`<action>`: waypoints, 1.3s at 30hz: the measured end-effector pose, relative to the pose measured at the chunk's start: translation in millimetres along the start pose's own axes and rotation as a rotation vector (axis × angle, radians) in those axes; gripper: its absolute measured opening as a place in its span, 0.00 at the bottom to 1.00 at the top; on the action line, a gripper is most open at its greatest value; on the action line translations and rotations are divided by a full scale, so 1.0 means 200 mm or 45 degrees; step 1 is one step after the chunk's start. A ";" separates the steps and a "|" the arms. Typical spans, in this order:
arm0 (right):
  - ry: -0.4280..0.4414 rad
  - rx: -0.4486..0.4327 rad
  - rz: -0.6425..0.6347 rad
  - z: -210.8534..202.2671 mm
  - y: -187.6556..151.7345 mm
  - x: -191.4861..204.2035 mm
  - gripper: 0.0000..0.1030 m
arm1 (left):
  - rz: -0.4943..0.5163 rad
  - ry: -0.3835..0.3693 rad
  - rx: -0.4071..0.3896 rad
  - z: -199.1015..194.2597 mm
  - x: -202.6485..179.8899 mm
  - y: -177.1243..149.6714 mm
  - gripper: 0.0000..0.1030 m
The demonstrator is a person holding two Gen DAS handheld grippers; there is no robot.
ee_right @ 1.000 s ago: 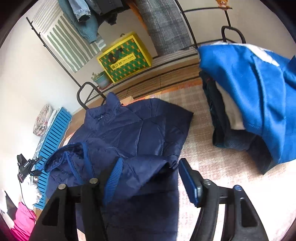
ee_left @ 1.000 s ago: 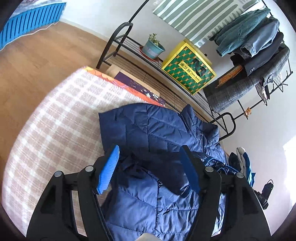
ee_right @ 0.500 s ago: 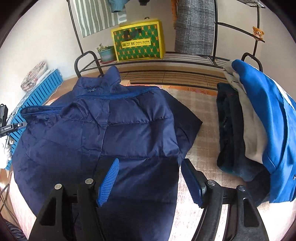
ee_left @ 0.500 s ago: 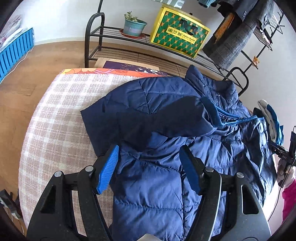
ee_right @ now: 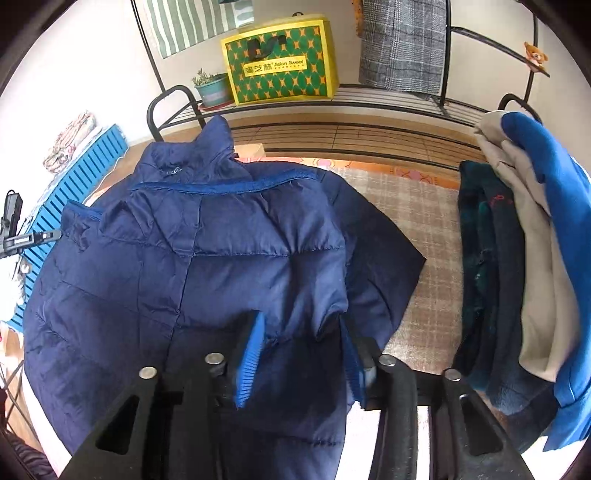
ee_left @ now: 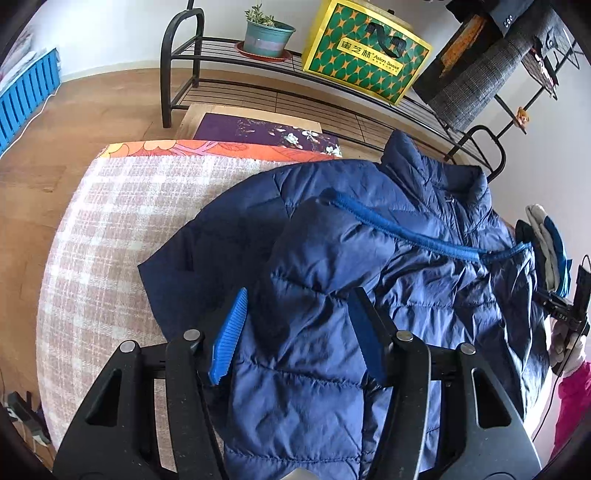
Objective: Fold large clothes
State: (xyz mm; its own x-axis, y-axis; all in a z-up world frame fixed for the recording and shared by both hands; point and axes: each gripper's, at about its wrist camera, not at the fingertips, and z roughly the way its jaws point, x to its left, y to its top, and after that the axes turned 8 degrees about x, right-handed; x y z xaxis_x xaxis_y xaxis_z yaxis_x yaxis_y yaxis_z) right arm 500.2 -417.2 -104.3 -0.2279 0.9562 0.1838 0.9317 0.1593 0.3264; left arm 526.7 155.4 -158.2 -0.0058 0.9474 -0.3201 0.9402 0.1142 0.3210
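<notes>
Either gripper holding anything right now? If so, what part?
Neither. The left gripper and right gripper are both open, jaws spread over the navy puffer jacket with its fabric between them, not pinched.

Counted one navy puffer jacket (ee_right: pixel 207 258) on the bed, two grippers, one potted plant (ee_left: pixel 267 35), one green-and-yellow gift bag (ee_right: pixel 280 62), and one pile of folded clothes (ee_right: pixel 517 266).

Yellow-and-green gift bag (ee_left: pixel 365 55) on black metal rack shelf (ee_left: pixel 288 70): yellow label strip reads three Chinese characters, "童芝林" or close, then "Asian Sweet"; smaller line beneath too fine to read. Same label legible on bag from right wrist view (ee_right: pixel 277 66). No other readable text.
</notes>
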 end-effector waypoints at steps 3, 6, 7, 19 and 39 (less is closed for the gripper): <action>0.026 -0.015 0.023 0.02 0.02 -0.01 0.34 | -0.018 0.001 0.005 0.06 0.01 0.04 0.54; -0.018 -0.038 0.009 0.03 0.02 0.01 0.10 | 0.030 0.035 -0.012 0.10 -0.03 0.02 0.07; -0.039 -0.045 -0.003 0.03 0.01 0.02 0.06 | 0.049 0.052 -0.031 0.10 -0.05 0.01 0.07; -0.204 -0.303 -0.042 -0.29 0.10 0.09 0.01 | 0.089 0.154 -0.338 -0.26 -0.10 0.09 0.02; -0.558 -0.045 -0.024 0.27 0.49 -0.04 0.27 | -0.032 0.493 -0.223 0.24 -0.04 0.52 0.47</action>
State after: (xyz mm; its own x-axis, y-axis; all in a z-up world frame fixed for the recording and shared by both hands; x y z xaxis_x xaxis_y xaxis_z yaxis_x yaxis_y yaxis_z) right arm 608.0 -395.5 -124.6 -0.0962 0.9683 -0.2306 0.9164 0.1766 0.3591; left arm 640.2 145.4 -165.9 -0.1866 0.9823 0.0177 0.8662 0.1561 0.4746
